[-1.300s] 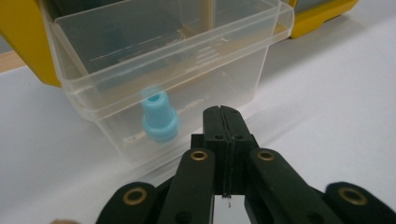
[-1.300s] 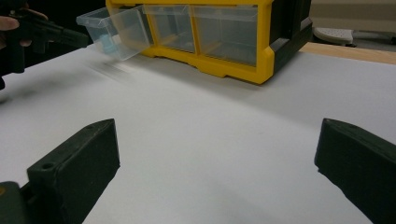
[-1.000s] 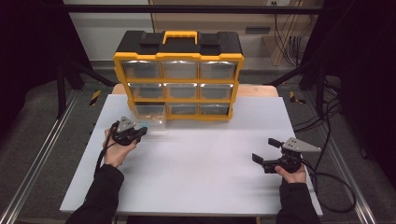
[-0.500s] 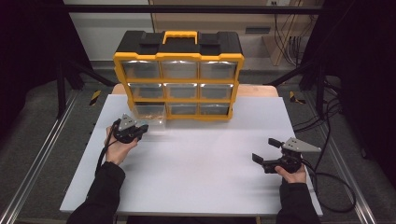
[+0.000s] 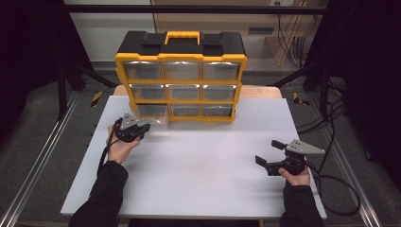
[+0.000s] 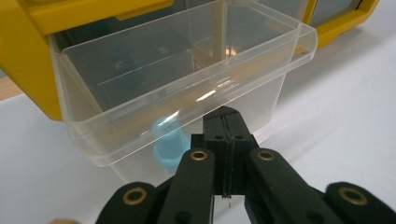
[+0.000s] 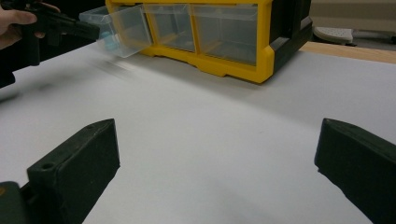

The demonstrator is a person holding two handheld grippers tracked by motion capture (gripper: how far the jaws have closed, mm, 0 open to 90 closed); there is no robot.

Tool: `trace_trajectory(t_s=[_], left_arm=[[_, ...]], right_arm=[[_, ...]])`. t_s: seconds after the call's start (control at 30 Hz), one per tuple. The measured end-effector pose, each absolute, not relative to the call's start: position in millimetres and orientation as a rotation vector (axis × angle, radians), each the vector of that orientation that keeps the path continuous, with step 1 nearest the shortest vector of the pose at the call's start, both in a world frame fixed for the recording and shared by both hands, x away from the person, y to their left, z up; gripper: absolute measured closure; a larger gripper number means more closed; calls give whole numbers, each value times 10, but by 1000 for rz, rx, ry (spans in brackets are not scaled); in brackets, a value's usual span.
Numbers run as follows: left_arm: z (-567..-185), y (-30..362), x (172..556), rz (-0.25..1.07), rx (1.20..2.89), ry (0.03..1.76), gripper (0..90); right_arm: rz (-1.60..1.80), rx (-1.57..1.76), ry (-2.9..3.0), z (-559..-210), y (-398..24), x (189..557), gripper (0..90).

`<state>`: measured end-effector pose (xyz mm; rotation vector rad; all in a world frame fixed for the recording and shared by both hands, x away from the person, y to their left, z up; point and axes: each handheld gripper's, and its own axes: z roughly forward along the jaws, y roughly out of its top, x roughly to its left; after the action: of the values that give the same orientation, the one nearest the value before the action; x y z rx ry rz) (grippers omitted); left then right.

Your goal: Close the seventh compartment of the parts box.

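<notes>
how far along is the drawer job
Done: the bottom-left clear drawer of the yellow organizer is pulled partway out. In hand: the left gripper, jaws shut, sits at the drawer's front lip. Left: a small blue piece lies inside, untouched. The right gripper rests open on the white table, idle.

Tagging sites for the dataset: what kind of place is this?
Most likely a lab or workshop data-collection bench. A white table sits inside a dark metal frame, cables trail across the grey floor, and a yellow drawer organizer is worked by a person's handheld left gripper and right gripper.
</notes>
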<state>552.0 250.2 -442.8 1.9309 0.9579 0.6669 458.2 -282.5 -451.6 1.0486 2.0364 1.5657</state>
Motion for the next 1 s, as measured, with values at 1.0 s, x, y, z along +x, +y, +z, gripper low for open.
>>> trace_trajectory(t_s=[1.0], left_arm=[[-4435, 2496, 5729, 707, 1931, 952, 896]], right_arm=[[1570, 1043, 2035, -4518, -2830, 4584, 6]])
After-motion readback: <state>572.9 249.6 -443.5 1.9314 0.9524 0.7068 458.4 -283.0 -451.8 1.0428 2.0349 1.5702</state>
